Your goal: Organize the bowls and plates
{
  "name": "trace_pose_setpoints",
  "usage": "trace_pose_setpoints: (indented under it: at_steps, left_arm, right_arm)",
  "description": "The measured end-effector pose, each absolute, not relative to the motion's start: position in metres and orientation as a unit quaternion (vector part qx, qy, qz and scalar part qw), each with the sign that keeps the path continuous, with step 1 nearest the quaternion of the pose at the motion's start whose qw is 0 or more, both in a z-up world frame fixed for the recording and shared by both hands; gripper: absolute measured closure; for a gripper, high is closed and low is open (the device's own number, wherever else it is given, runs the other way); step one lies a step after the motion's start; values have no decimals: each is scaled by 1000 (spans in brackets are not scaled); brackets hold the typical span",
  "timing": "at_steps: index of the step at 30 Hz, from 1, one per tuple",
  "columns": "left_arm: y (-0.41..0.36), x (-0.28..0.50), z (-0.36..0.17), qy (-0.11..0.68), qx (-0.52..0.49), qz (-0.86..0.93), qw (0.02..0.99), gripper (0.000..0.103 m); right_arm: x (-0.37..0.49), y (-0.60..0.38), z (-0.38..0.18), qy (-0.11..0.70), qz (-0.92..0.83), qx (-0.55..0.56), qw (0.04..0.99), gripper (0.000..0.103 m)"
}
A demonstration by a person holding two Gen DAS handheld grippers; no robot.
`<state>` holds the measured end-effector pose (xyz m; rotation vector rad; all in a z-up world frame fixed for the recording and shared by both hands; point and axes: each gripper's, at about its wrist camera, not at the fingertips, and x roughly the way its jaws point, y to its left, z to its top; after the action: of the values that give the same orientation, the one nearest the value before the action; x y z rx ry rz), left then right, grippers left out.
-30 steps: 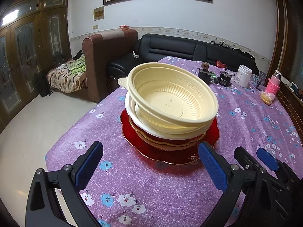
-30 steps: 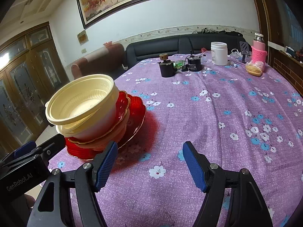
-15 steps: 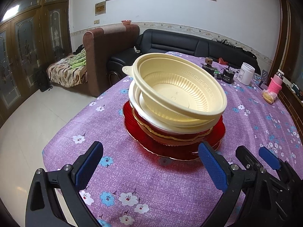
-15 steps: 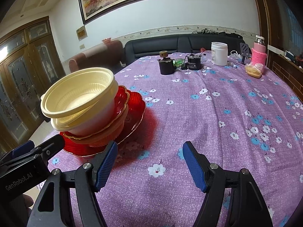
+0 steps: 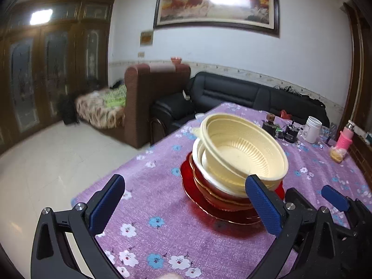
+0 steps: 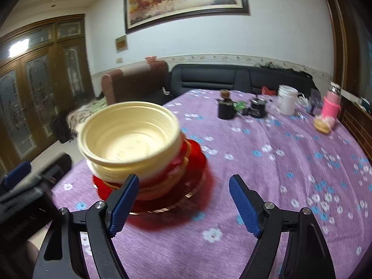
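Bowls (image 5: 241, 153) sat stacked on red plates (image 6: 193, 193) near the desk (image 6: 267, 186) edge; light, thin plastic, probably best pinched at the rim. Both tongs, left (image 5: 186, 207) and right (image 6: 183, 204), hung spread, empty.

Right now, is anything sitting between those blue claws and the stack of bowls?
Nothing visible does. Only bare purple tablecloth lies between the open right gripper and the stack topped by the cream bowl. The open left gripper also faces the stack directly. The cups and jars stand far back on the table.
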<state>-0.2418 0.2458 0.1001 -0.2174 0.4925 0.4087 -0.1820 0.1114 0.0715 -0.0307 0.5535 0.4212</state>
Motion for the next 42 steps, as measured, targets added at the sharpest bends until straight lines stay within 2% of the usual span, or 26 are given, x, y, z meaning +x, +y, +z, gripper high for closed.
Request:
trace_pose_setpoints:
  at_steps: [6, 15, 42]
  left_arm:
    - [273, -230, 86, 292, -155, 188, 925, 0]
    - [288, -220, 77, 323, -162, 193, 912, 0]
    - [275, -216, 77, 322, -140, 201, 914, 0]
  right_arm:
    - [-185, 131, 69, 274, 232, -35, 933, 19]
    - [-182, 142, 63, 285, 237, -40, 928, 17]
    - [-188, 150, 55, 296, 269, -51, 915, 16]
